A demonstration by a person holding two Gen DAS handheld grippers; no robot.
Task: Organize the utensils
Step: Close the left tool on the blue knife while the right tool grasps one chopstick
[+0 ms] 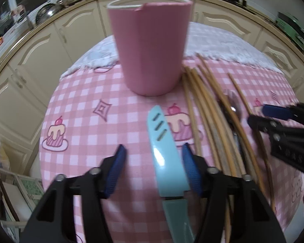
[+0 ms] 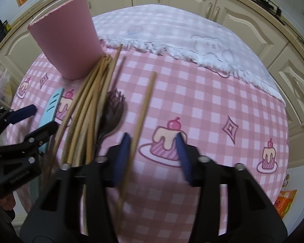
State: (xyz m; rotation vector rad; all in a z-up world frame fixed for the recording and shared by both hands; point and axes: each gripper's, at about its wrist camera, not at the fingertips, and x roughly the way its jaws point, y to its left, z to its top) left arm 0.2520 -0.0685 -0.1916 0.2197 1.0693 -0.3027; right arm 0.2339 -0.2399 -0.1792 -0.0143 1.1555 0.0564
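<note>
A pink cup stands upright on the pink checked tablecloth; it also shows in the right wrist view. A light blue knife lies between the fingers of my open left gripper, close to the right finger. A bundle of wooden chopsticks and a dark spoon lie right of it. My right gripper is open, with a single chopstick lying next to its left finger. A dark fork lies beside the chopstick bundle.
A white fringed cloth covers the far part of the table. Cream kitchen cabinets surround it. An orange packet sits low at the right. The right gripper shows at the right edge of the left wrist view.
</note>
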